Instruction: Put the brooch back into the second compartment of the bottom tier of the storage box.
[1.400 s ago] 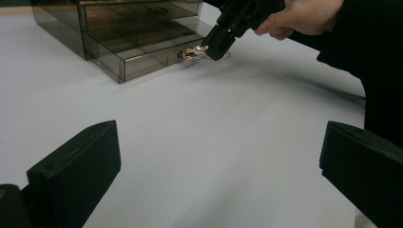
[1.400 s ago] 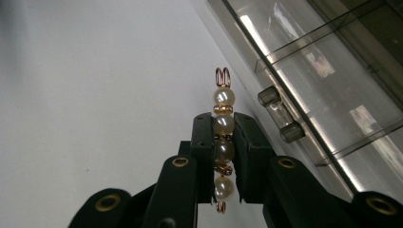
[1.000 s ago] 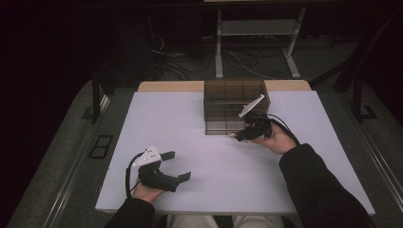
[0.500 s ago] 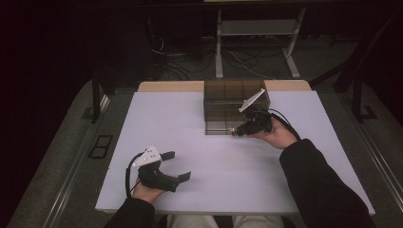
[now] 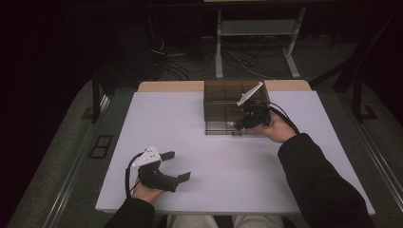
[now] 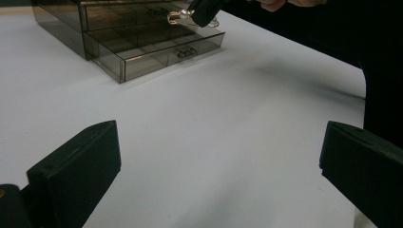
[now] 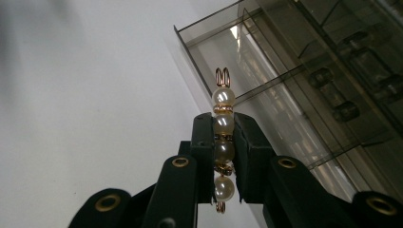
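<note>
A smoky clear drawer box (image 5: 228, 102) stands at the far middle of the white table (image 5: 190, 123), its bottom drawer (image 6: 157, 50) pulled out. My right gripper (image 5: 242, 122) hovers at the open drawer, shut on a pearl hair clip (image 7: 223, 137) with gold rings; the clip (image 6: 183, 16) also shows in the left gripper view above the drawer. My left gripper (image 5: 175, 165) rests near the table's front left, open, nothing between its jaws.
The drawer is split into small compartments (image 7: 285, 109). A wooden strip (image 5: 166, 86) edges the table's far side. Beyond it, a metal stand (image 5: 256, 28) and cables (image 5: 237, 61) lie on the dark floor.
My right gripper has shifted slightly left and closer to the open drawer with the clip in it. The left gripper has stayed still.
</note>
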`<control>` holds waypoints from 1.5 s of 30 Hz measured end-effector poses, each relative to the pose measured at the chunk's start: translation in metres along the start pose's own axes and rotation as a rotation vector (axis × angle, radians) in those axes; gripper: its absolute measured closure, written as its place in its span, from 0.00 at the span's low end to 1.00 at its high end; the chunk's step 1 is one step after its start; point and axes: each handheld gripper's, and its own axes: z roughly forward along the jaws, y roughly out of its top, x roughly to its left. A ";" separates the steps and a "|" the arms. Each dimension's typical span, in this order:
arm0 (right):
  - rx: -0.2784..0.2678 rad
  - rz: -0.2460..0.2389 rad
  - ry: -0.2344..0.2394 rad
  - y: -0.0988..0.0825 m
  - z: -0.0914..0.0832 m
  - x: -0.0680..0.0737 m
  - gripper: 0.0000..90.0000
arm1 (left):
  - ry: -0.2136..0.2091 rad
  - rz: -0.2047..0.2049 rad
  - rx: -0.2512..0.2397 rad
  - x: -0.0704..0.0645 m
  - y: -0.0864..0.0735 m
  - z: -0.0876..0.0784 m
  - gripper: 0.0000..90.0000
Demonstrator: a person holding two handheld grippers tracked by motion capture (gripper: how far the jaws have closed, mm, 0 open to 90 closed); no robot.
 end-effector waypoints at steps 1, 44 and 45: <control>0.000 0.000 0.000 0.000 0.000 0.000 0.87 | 0.000 -0.001 0.000 0.000 0.000 0.000 0.00; -0.032 0.061 -0.033 0.003 0.008 -0.036 0.87 | -0.003 0.004 0.000 0.000 0.000 -0.001 0.00; -0.027 0.055 -0.036 0.003 0.010 -0.036 0.87 | -0.003 0.005 0.000 0.001 0.000 -0.001 0.00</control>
